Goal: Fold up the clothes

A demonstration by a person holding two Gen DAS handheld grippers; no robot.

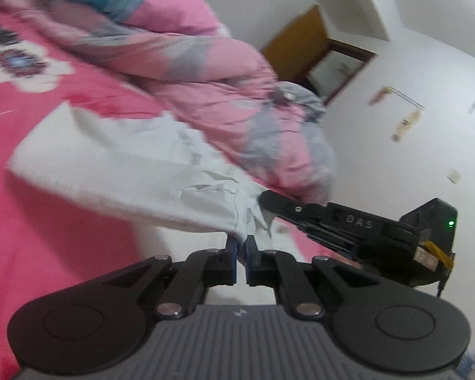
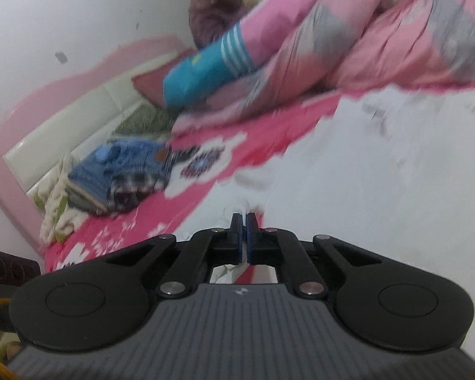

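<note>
A: Where's the white garment (image 1: 117, 158)?

B: Spread on the pink bed sheet (image 1: 31, 120), running away from both tongs toward the quilt (image 1: 205, 72). The left tongs (image 1: 241, 247) are clamped on a bunched bit of its near edge; the right tongs (image 2: 243, 234) are pinched on white cloth too.

A: Which is nearer?

B: Neither, I judge; they grip side by side, almost touching.

A: Folded already?

B: Can't tell; it's blurred.

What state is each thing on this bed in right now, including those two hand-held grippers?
Left hand-held gripper: shut on the white garment's edge.
Right hand-held gripper: shut on the white garment too.
White garment: spread out, lifted at the pinched edge.
Pink quilt: bunched up in a heap.
Jeans: folded, on a stack by the headboard.
</note>
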